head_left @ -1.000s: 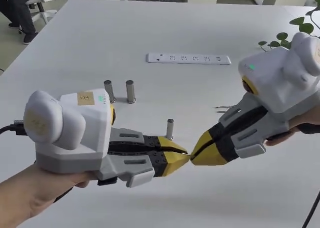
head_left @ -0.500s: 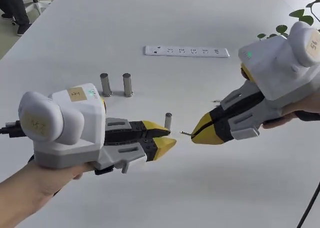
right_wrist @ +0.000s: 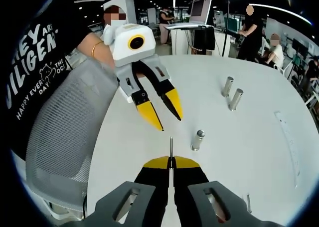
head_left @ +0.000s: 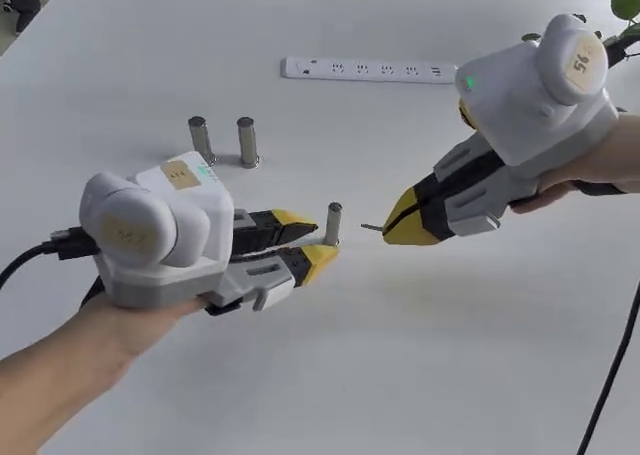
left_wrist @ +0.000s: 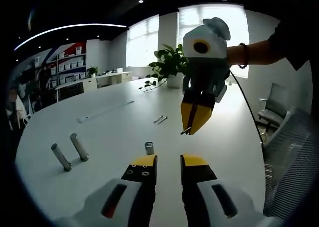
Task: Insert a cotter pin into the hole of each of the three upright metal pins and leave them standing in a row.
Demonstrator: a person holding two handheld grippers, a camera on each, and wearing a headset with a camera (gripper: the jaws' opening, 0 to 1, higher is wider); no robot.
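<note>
Holding a cotter pin clamped between closed jaws, the right gripper aims it sideways at the nearest metal pin. The cotter pin's free end sticks out past the yellow tips and stops just short of the metal pin, with a small gap and no contact. It sits closer than half a second ago.

The left gripper has moved in since then. Its jaws are spread, and the tips are now just beside the metal pin on the side away from the cotter pin. In the left gripper view the pin stands just ahead of the tips, not between them. A second ago the two grippers' tips met in front of this pin; now they are apart with the pin between them.

The metal pin is upright on the white table and ungripped. The two other metal pins stand upright side by side further back on the left, unmoved. Spare cotter pins lie on the table beyond the work. The power strip lies at the far side.
</note>
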